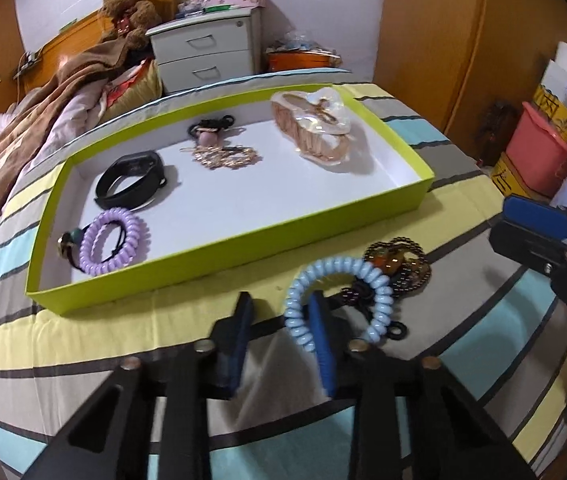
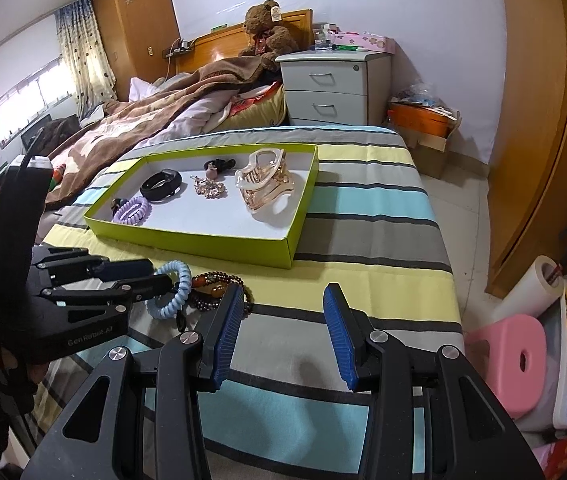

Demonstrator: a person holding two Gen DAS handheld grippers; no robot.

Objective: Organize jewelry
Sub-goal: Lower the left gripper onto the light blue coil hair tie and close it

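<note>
The tray [image 2: 187,236] lies on the bed [image 2: 363,240]. Inside the tray, from its left end rightward, sit a coil hair tie [image 2: 133,209], a wristband [image 2: 161,185], a chain bracelet [image 2: 209,189] and a hair claw [image 2: 265,184]. In front of the tray, on the bed, another coil tie [image 2: 171,290] lies touching a bead bracelet [image 2: 217,286]. A nightstand [image 2: 333,88] stands behind the tray.
</note>
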